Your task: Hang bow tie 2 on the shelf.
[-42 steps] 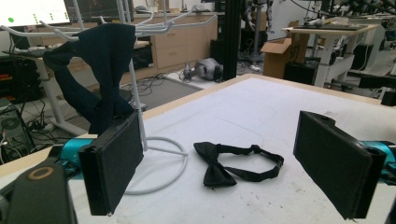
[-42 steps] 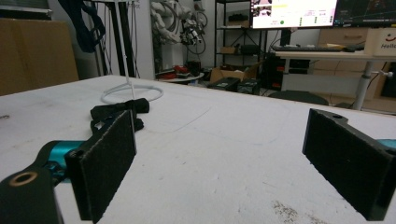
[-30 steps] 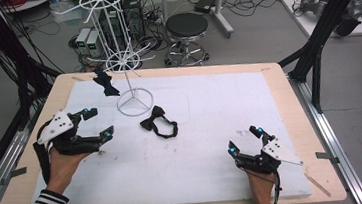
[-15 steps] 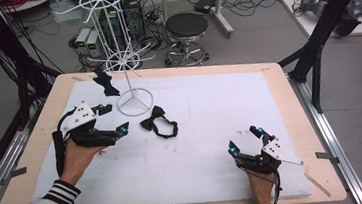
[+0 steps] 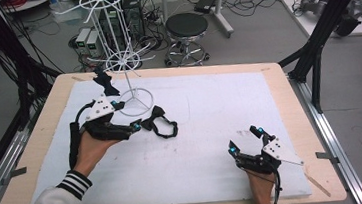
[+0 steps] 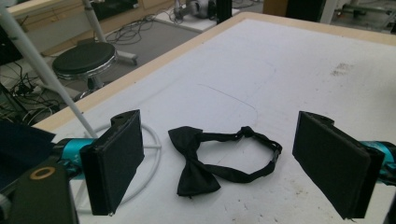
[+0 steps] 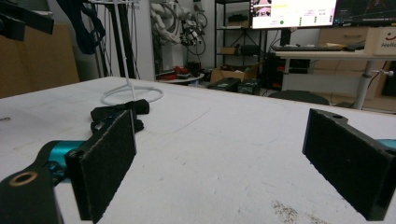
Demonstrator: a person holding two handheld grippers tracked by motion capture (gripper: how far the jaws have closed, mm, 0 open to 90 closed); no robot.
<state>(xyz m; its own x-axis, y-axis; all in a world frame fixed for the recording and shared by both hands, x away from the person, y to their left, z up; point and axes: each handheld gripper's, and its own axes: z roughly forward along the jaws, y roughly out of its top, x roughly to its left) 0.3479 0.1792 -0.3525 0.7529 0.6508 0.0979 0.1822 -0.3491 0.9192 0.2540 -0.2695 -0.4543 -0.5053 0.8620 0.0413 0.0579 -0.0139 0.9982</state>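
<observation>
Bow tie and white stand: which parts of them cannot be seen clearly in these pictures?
- Bow tie, right gripper view: its lower part is hidden behind the right gripper's own jaw.
- White stand, left gripper view: top cut off by the picture edge; the left gripper's jaw covers part of the base ring.
- Dark item on stand, high view: too small to identify.
</observation>
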